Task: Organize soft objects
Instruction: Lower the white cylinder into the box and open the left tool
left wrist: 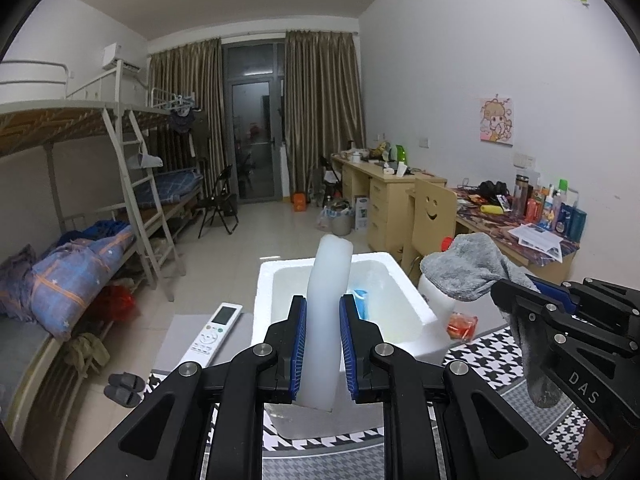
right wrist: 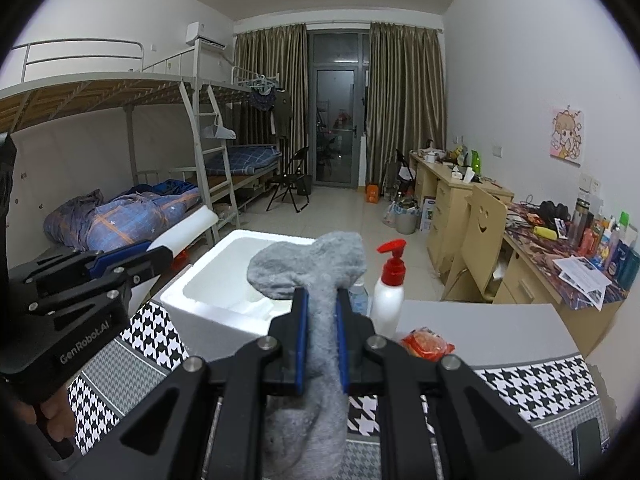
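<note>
On near table, houndstooth cloth beneath: white foam box, open-topped, far of both tools; inside it a blue-labelled item, identity unclear

Left gripper: jaws clenched on white foam strip; strip held near its lower part, rising upright and curving over the box opening; judged very light, springy, compressible, prone to bend rather than break; grip low on the length leaves the top free to flop; a mid-length hold judged steadier

Right gripper: jaws clenched on grey sock; pinched around the middle, one end bunched above the pads, other end hanging limp below; judged light, fully limp, non-slip fleecy surface, no fragility; any pinch point serviceable, middle hold keeps both ends short

Right of box: white pump bottle with red top, upright, just beside the box; red snack packet lying flat near it
Left of box: white remote control, flat on grey mat

Judged state of task: both soft items lifted, neither yet in the box; sock near its right rim, strip above its near edge
</note>
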The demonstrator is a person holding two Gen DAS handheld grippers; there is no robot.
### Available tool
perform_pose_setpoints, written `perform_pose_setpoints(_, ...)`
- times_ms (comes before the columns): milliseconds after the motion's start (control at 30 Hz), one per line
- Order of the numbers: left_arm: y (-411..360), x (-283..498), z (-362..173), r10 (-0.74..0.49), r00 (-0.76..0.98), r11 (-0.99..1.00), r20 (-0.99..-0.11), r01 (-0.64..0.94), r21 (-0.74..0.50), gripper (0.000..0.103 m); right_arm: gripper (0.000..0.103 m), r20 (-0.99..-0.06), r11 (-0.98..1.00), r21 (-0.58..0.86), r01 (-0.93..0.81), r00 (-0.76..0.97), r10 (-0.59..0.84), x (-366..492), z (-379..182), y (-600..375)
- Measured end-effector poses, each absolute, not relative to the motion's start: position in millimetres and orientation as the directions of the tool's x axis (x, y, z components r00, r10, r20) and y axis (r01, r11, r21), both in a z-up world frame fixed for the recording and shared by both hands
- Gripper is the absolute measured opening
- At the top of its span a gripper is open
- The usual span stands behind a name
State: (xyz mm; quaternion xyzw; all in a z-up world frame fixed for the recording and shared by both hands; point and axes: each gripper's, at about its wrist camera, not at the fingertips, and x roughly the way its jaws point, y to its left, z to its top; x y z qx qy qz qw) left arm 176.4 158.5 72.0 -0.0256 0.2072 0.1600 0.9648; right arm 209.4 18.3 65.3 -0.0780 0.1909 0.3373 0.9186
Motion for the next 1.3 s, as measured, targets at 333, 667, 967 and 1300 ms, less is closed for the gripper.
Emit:
perform_pose_setpoints(333,173,197,71,0.316,0.85,0.939,-0.422,-0.342,0.014,0.018,0.016,-0.417,0.757,-0.017,-0.653,0.693,0.589,227,69,39)
perform_pose_setpoints(667,187,219,67,0.316,0.837,0.936,-0.446,-0.353,0.001,0.018,0.016,-0.433,0.749,-0.009,-0.662,0.678,0.594,240,70,56)
perform_pose_setpoints(967,197,236,62,0.315,0.826,0.935,-0.467,-0.356,0.0,0.018,0.016,-0.443,0.752,-0.026,-0.658,0.682,0.581,252,68,71)
perform_pose_setpoints(1300,205,257,50,0.287,0.813,0.939,-0.507,-0.342,-0.016,0.018,0.016,-0.472,0.752,-0.019,-0.659,0.669,0.574,266,62,80)
